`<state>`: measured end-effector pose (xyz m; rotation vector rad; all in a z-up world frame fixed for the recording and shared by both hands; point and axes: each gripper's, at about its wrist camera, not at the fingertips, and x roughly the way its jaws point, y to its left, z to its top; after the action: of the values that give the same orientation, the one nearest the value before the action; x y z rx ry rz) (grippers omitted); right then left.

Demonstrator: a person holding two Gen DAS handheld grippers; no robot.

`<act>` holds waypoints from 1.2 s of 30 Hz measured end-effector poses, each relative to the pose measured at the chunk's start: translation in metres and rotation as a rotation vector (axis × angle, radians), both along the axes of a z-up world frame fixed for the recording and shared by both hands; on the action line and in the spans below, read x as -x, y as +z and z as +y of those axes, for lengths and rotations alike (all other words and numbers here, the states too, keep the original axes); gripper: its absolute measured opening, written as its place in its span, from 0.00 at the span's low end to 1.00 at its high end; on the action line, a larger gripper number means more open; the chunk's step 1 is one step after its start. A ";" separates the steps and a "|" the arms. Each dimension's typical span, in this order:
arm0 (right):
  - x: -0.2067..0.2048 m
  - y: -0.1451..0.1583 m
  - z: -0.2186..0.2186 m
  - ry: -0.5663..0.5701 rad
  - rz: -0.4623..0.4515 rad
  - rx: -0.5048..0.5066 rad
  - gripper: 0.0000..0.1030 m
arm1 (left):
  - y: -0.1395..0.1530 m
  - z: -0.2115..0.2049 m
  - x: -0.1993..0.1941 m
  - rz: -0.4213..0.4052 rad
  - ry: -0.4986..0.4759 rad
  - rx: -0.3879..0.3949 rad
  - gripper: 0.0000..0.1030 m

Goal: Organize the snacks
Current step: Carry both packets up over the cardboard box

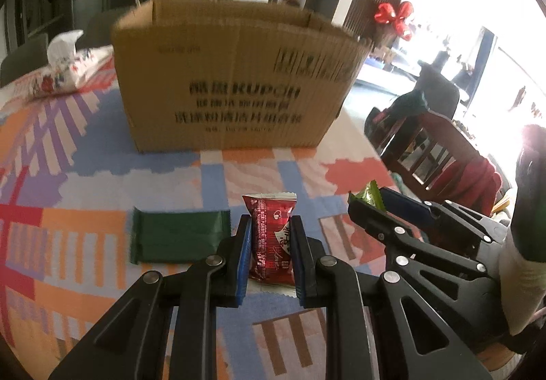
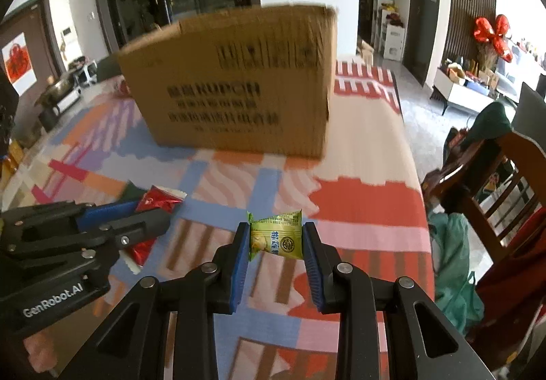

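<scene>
My left gripper [image 1: 272,230] is shut on a red snack packet [image 1: 271,236], held just above the patterned tablecloth. My right gripper [image 2: 275,236] is shut on a yellow-green snack packet [image 2: 276,235]; that packet's green tip [image 1: 368,195] shows in the left wrist view, in the right gripper [image 1: 382,206]. The left gripper [image 2: 150,209] with the red packet [image 2: 155,201] shows at the left of the right wrist view. A dark green flat packet [image 1: 177,235] lies on the table left of my left gripper. An open cardboard box [image 1: 232,79] stands ahead; it also shows in the right wrist view [image 2: 235,79].
A tissue pack [image 1: 65,62] lies at the far left of the table. The table's right edge [image 2: 419,182] drops to wooden chairs [image 2: 494,182] draped with clothes. A red bow [image 2: 493,33] hangs on the far wall.
</scene>
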<state>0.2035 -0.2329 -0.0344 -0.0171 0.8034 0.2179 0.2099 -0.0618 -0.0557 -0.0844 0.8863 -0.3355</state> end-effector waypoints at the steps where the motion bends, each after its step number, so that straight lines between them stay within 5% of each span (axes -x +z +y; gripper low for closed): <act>1: 0.001 0.004 0.002 0.001 -0.010 -0.003 0.31 | 0.003 0.001 0.001 -0.009 -0.001 0.000 0.21; 24: -0.011 0.117 0.025 0.043 -0.246 -0.079 0.31 | 0.125 0.033 -0.010 -0.295 0.018 -0.047 0.21; 36: -0.062 0.146 0.040 0.089 -0.238 -0.049 0.31 | 0.149 0.038 -0.060 -0.303 0.006 -0.106 0.21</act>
<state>0.2654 -0.1932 0.1118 -0.0321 0.5606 0.3132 0.2698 -0.0235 0.0934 0.0610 0.6017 -0.2865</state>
